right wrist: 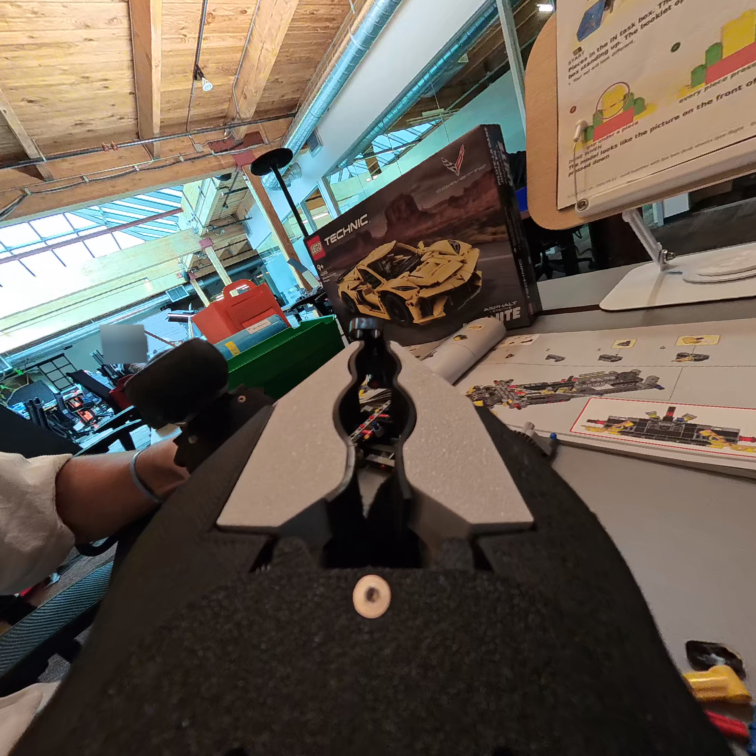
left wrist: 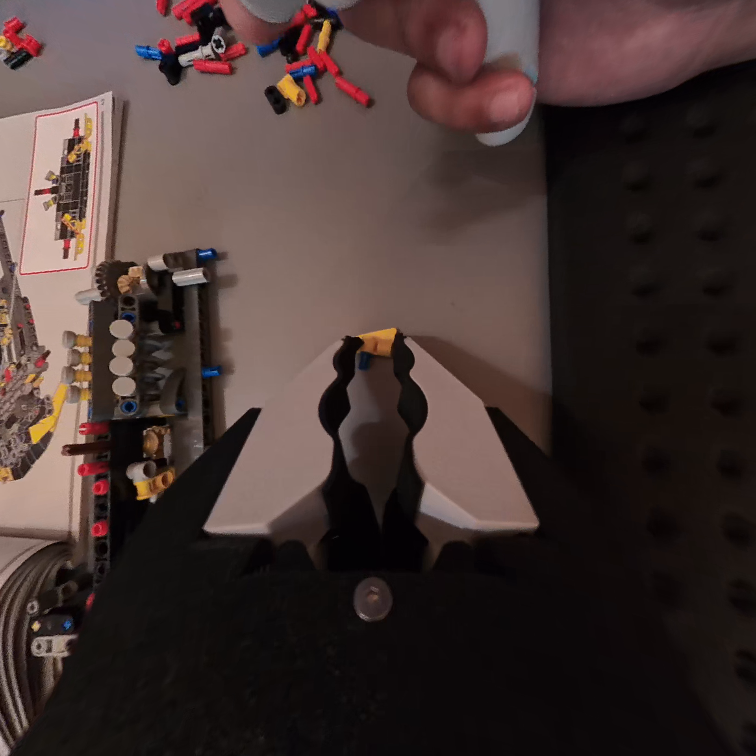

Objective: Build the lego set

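Yellow piece: a small yellow connector [left wrist: 377,340] with a blue pin [left wrist: 364,361] beneath it, pinched at the tips of the left gripper [left wrist: 375,341] above the grey table [left wrist: 327,212].
Right gripper [right wrist: 371,339]: raised, fingertips clamped on a small black part [right wrist: 365,326].
Half-built model [left wrist: 151,368]: on the table, left of the left gripper.
Loose pins [left wrist: 302,61]: scattered beyond, under a hand [left wrist: 462,57].
Instruction booklet [left wrist: 61,188]: open beside the model.
Set box [right wrist: 425,253]: upright behind.
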The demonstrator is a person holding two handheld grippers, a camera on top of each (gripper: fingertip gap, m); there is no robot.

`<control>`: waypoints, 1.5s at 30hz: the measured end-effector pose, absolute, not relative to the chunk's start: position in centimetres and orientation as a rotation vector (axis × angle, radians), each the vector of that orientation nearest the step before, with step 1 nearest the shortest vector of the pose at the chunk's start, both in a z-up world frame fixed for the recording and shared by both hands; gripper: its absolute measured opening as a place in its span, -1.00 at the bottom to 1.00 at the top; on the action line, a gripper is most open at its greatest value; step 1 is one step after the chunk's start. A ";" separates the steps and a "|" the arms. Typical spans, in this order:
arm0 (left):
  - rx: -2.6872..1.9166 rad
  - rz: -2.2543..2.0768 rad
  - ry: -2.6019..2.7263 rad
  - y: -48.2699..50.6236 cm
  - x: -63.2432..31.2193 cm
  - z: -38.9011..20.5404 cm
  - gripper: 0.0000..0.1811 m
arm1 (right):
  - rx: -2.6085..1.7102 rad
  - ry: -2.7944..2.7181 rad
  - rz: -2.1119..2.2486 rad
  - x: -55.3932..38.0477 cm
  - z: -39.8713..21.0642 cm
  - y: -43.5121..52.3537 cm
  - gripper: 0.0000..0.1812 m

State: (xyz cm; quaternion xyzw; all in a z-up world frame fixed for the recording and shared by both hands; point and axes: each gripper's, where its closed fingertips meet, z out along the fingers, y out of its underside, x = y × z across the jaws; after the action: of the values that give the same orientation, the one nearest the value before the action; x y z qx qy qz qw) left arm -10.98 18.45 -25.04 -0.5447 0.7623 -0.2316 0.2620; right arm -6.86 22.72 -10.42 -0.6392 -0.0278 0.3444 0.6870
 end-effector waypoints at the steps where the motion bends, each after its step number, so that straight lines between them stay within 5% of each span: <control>1: -1.470 -0.627 2.066 18.4 -10.9 -25.1 -0.83 | -1.432 -0.063 0.776 -6.9 -10.4 22.7 -0.93; 14: -1.463 -0.647 2.041 18.9 -11.2 -24.3 -0.75 | -1.439 -0.044 0.826 -7.0 -10.6 22.7 -0.93; 30: -1.310 -0.426 2.186 20.6 -10.7 -25.0 -0.97 | -1.443 -0.005 0.867 -6.6 -10.8 22.9 -0.93; 38: -1.232 -0.882 1.446 22.4 -9.1 -13.3 -0.97 | -1.538 0.136 1.022 -5.8 -12.7 23.6 -0.94; 45: -1.090 -0.682 1.449 22.4 -8.7 -13.4 -0.97 | -1.511 0.117 1.219 -7.8 -12.2 23.0 -0.94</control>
State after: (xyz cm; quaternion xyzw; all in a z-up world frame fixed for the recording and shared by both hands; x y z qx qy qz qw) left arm -8.73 22.44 -13.36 -0.4635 0.6163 -0.2903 0.5666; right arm -7.77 23.05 -12.22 -0.6419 0.0496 0.5180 0.5631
